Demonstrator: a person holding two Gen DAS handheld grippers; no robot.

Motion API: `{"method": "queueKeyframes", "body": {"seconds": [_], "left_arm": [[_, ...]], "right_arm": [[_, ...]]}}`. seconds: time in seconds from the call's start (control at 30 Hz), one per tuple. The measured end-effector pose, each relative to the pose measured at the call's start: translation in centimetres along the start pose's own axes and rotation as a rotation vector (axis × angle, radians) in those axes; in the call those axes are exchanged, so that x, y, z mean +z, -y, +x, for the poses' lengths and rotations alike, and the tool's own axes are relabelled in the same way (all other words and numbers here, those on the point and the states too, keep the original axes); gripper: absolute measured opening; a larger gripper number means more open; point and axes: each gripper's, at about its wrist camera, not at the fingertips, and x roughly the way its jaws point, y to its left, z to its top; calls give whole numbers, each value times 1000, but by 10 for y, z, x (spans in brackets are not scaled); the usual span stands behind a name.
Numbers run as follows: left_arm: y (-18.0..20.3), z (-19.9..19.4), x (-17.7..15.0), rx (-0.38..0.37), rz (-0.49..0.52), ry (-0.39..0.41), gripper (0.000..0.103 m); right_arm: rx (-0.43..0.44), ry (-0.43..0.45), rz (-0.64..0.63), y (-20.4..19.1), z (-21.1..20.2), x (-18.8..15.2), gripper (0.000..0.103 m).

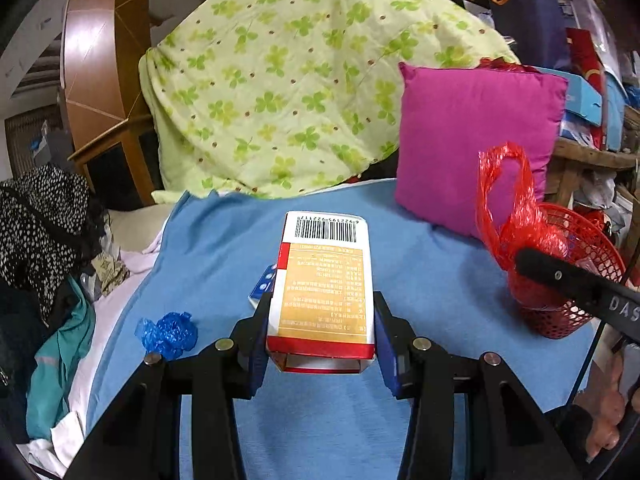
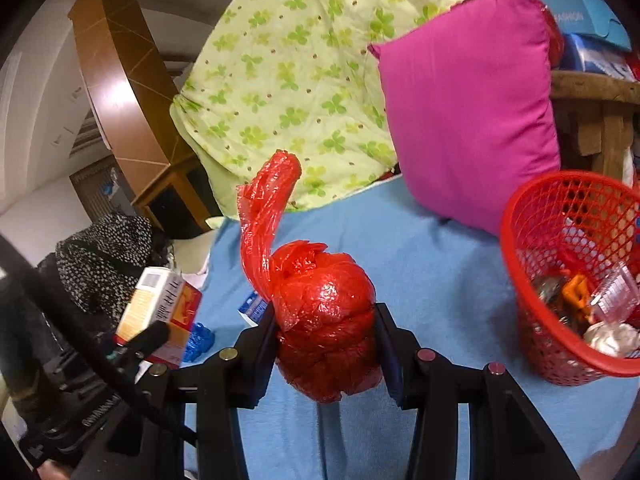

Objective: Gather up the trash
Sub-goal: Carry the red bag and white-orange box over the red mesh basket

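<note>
My left gripper [image 1: 321,320] is shut on an empty white, orange and red carton [image 1: 324,280], held above the blue bed sheet [image 1: 240,248]. My right gripper [image 2: 326,328] is shut on a balled red plastic bag [image 2: 326,320] with a loose handle sticking up. The bag also shows in the left wrist view [image 1: 516,224], in front of the red mesh basket [image 1: 576,240]. The basket [image 2: 532,264] stands at the right and holds several pieces of trash. A crumpled blue wrapper [image 1: 168,334] and a small blue and white packet [image 1: 262,284] lie on the sheet. The carton shows at the left in the right wrist view [image 2: 160,312].
A magenta pillow [image 1: 476,144] leans behind the basket. A green clover-print quilt [image 1: 288,80] is heaped at the back. Clothes [image 1: 48,232] pile up at the bed's left edge. A wooden bench [image 1: 592,160] with boxes stands at the right.
</note>
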Motion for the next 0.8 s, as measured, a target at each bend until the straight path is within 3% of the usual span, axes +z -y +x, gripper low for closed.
{"method": "queueKeyframes", "body": {"seconds": [0.3,0.8], "left_arm": [[18,-18,14,-5,35,38,48],[44,-33,26,-45,84,78,48]], "right_arm": [[-8,42,0,5,-40,9,48],[-70,107,26,35,-74,16,48]]}}
